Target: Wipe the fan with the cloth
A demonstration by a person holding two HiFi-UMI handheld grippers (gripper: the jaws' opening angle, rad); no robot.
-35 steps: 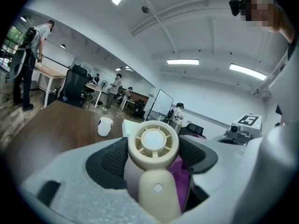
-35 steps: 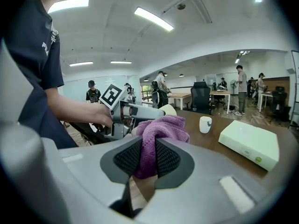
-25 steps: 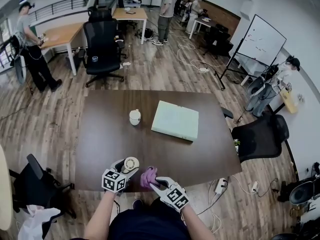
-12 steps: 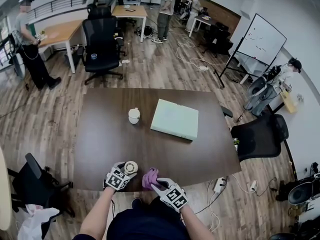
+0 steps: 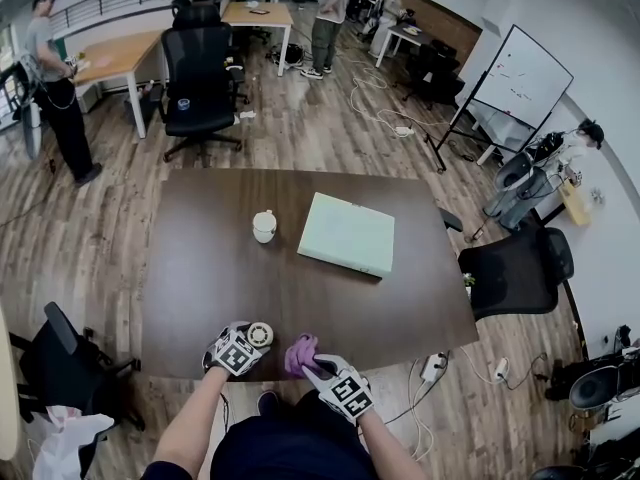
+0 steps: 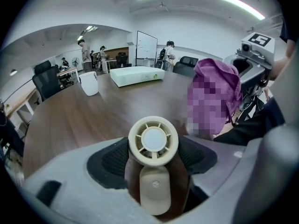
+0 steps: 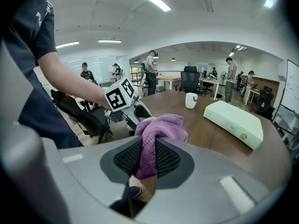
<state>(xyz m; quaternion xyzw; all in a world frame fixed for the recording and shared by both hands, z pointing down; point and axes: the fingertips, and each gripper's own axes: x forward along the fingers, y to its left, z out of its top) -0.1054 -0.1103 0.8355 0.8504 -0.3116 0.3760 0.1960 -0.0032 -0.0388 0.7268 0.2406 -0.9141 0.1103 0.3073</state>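
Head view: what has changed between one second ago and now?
The left gripper has come down toward the near edge of the table and rolled, carrying the fan with it. Unchanged: it stays shut on the fan, the right gripper stays shut on the purple cloth beside it, and the mug and box remain on the table.

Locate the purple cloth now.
In the head view the purple cloth is clamped in the right gripper at the near edge of the table, just right of the fan in the left gripper.
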